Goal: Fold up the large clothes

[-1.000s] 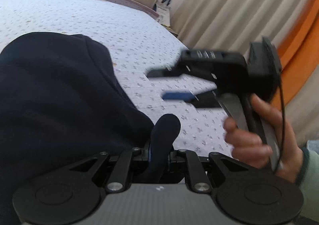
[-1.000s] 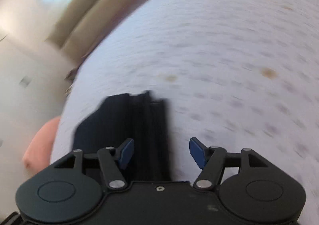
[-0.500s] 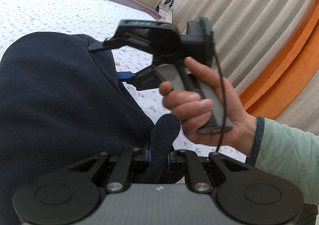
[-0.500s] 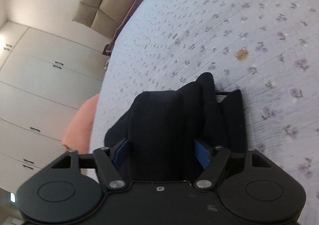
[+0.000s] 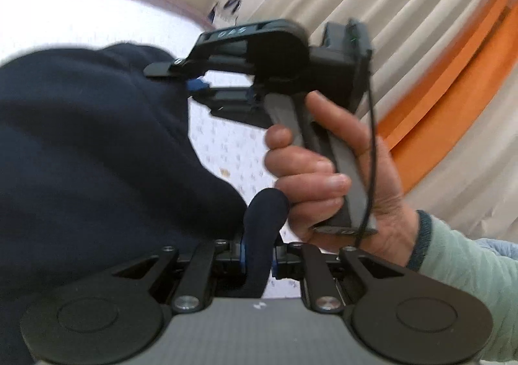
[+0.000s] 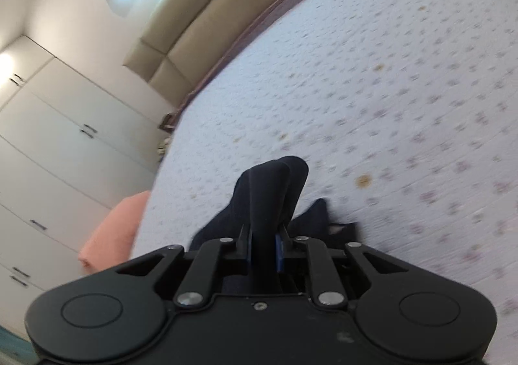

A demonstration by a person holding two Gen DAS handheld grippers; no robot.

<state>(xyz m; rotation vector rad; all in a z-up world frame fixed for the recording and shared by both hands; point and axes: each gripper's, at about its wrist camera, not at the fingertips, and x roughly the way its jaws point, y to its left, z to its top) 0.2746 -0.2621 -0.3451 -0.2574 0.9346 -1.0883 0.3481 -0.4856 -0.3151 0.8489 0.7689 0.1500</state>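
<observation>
Left gripper (image 5: pixel 258 263) clamped on a fold of the navy garment (image 5: pixel 97 144). Right gripper (image 6: pixel 263 250) likewise clamped on navy fabric, above the floral bedspread (image 6: pixel 388 106).

Bedspread (image 6: pixel 388 99) print motion-blurred

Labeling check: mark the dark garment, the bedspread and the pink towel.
dark garment (image 5: pixel 97 144), left wrist view, broad bunched body.
bedspread (image 6: pixel 388 106), right wrist view, bare flowered stretch.
pink towel (image 6: pixel 110 235), right wrist view, middle of the fold.
</observation>
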